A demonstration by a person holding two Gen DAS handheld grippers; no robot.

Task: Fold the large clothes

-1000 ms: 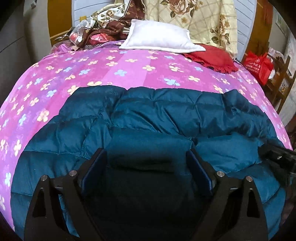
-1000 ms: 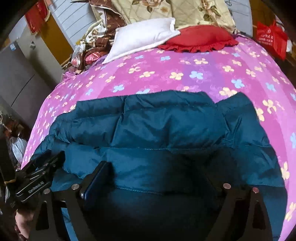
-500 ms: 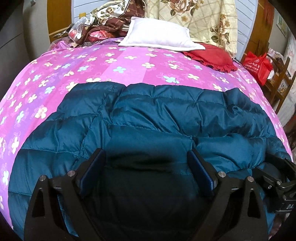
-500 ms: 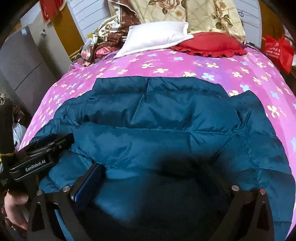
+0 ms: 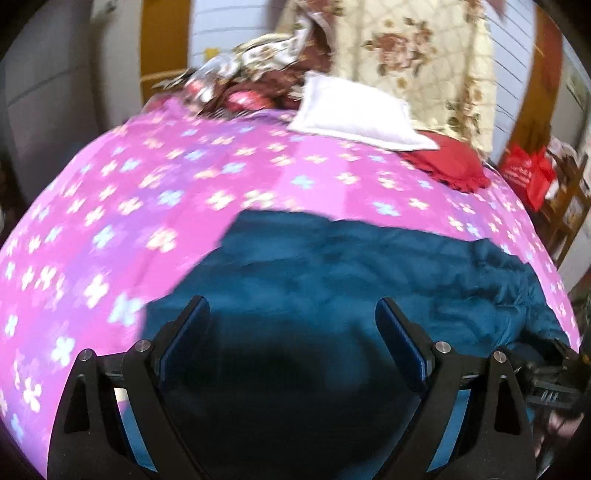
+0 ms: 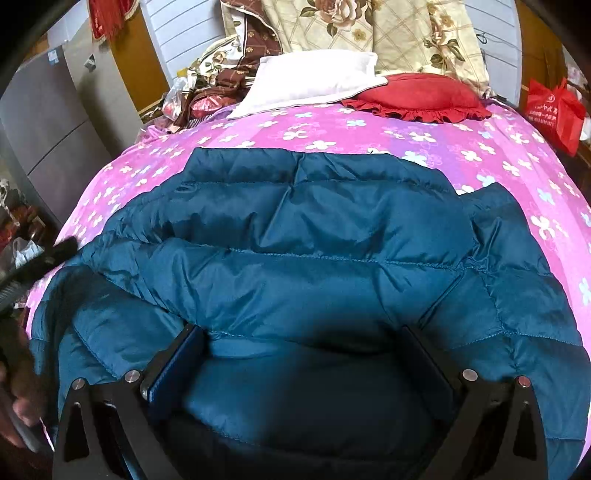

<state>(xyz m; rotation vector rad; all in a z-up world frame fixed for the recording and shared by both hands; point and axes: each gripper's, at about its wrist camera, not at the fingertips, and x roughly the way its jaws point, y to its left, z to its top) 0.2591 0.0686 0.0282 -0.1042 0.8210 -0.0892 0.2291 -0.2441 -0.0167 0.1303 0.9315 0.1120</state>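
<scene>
A down jacket (image 6: 314, 236) lies spread across the near part of a bed (image 6: 480, 147), directly in front of both grippers. At the far end of the bed a pillow (image 6: 310, 79) rests with a cushion (image 6: 417, 96) just to its right, touching it, and a heap of bedding (image 6: 229, 66) to its left. A quilt (image 6: 369, 33) stands behind the pillows, and a bag (image 6: 554, 110) sits off the bed's far right corner.

Left gripper (image 5: 291, 317) and right gripper (image 6: 306, 343) both hang low with jaws spread wide, fingers apart; a bare hand (image 6: 16, 410) grips the left tool's handle at frame edge.
</scene>
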